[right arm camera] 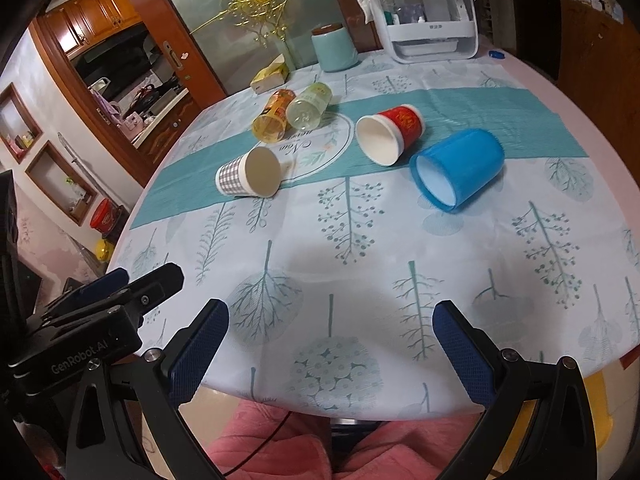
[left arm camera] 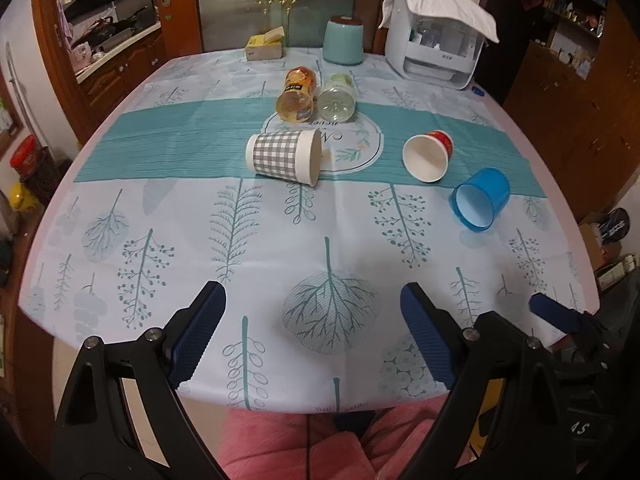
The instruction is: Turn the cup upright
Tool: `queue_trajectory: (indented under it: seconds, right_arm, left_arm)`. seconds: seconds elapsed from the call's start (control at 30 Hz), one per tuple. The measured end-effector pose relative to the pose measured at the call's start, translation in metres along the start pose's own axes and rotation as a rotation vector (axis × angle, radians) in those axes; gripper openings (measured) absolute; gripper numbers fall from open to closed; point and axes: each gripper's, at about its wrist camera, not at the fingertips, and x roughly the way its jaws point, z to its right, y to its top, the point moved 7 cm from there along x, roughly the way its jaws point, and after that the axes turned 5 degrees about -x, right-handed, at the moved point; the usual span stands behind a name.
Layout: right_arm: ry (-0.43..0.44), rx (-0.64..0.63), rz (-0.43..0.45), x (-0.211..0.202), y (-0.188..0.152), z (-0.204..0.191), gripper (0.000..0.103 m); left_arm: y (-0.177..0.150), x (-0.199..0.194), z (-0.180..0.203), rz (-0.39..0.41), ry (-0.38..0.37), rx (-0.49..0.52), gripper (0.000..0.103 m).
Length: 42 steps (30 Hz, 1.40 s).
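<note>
Both hand-held grippers, left and right, we hold spread wide and empty over the counter's near edge; well ahead lie three cups on their sides: grey-checked paper cup, red paper cup, blue plastic cup.

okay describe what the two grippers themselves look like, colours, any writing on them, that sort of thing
Both are alike. The left gripper and right gripper have black angular plastic arms with silver round screws at the joints, tipped with dark blue textured pads. Seen from the right wrist camera, the left gripper's black body carries white "GenRobot.AI" lettering. No sleeves or hands show.
</note>
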Motion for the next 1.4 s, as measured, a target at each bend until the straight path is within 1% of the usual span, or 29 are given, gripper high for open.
queue_trajectory:
  seconds: [0.03, 0.1, 0.17, 0.23, 0.37, 0.43, 0.5, 0.6, 0.63, 0.67, 0.7, 0.73, 0.8, 0.83, 0.87, 0.9, 0.97, 1.03, 1.1, 1.27, 1.4]
  right_arm:
    - [0.009, -0.003, -0.003, 0.003, -0.001, -0.001, 0.103]
    - [0.032, -0.008, -0.002, 0.007, -0.002, -0.003, 0.103]
    - [0.046, -0.006, 0.000, 0.012, -0.002, -0.006, 0.103]
    - [0.070, -0.004, 0.002, 0.018, 0.000, -0.010, 0.103]
    - [0.122, -0.002, -0.006, 0.032, 0.004, -0.019, 0.103]
    - [0.132, -0.003, -0.011, 0.040, 0.006, -0.023, 0.103]
    - [0.128, -0.007, -0.009, 0.046, 0.007, -0.025, 0.103]
    - [0.122, -0.002, 0.006, 0.053, 0.009, -0.026, 0.103]
    - [0.121, -0.003, 0.010, 0.056, 0.010, -0.026, 0.103]
    - [0.116, -0.006, 0.012, 0.059, 0.011, -0.026, 0.103]
    - [0.108, -0.009, 0.010, 0.062, 0.012, -0.024, 0.103]
    - [0.099, -0.013, 0.008, 0.066, 0.013, -0.024, 0.103]
    - [0.088, -0.022, 0.000, 0.074, 0.014, -0.022, 0.103]
    - [0.084, -0.027, -0.005, 0.077, 0.014, -0.022, 0.103]
    - [0.081, -0.033, -0.009, 0.080, 0.015, -0.022, 0.103]
    - [0.077, -0.041, -0.011, 0.084, 0.017, -0.023, 0.103]
    - [0.070, -0.054, -0.011, 0.088, 0.018, -0.023, 0.103]
    - [0.052, -0.065, -0.019, 0.095, 0.021, -0.022, 0.103]
    - [0.038, -0.061, -0.039, 0.100, 0.023, -0.021, 0.103]
    - [0.040, -0.063, -0.067, 0.112, 0.027, -0.022, 0.103]
    - [0.028, -0.066, -0.079, 0.122, 0.031, -0.020, 0.103]
  left_arm:
    - [0.000, -0.001, -0.002, 0.020, 0.004, 0.009, 0.088]
    - [0.002, -0.002, -0.005, 0.063, 0.040, 0.045, 0.088]
    - [0.003, -0.001, -0.007, 0.085, 0.081, 0.095, 0.088]
    - [0.004, 0.003, -0.006, 0.075, 0.102, 0.154, 0.088]
    - [0.006, 0.016, -0.007, 0.024, 0.133, 0.249, 0.088]
    - [0.007, 0.022, -0.007, 0.010, 0.146, 0.314, 0.088]
    - [0.010, 0.035, -0.009, -0.033, 0.120, 0.372, 0.088]
    - [0.014, 0.063, -0.015, -0.119, 0.016, 0.443, 0.088]
    - [0.017, 0.073, -0.018, -0.131, -0.016, 0.463, 0.088]
    - [0.021, 0.083, -0.024, -0.134, -0.021, 0.486, 0.088]
    - [0.023, 0.090, -0.027, -0.131, -0.015, 0.507, 0.088]
    - [0.027, 0.102, -0.033, -0.117, 0.002, 0.569, 0.088]
    - [0.035, 0.116, -0.040, -0.080, 0.019, 0.662, 0.088]
    - [0.038, 0.120, -0.042, -0.056, 0.009, 0.716, 0.088]
    - [0.041, 0.124, -0.043, -0.019, -0.021, 0.780, 0.088]
    - [0.043, 0.127, -0.042, 0.002, -0.044, 0.817, 0.088]
    - [0.045, 0.134, -0.042, 0.011, -0.097, 0.884, 0.088]
    - [0.046, 0.143, -0.040, 0.001, -0.147, 0.957, 0.088]
    - [0.049, 0.151, -0.036, 0.008, -0.162, 1.016, 0.088]
    - [0.062, 0.167, -0.020, 0.039, -0.190, 1.132, 0.088]
    - [0.068, 0.179, -0.007, 0.054, -0.231, 1.232, 0.087]
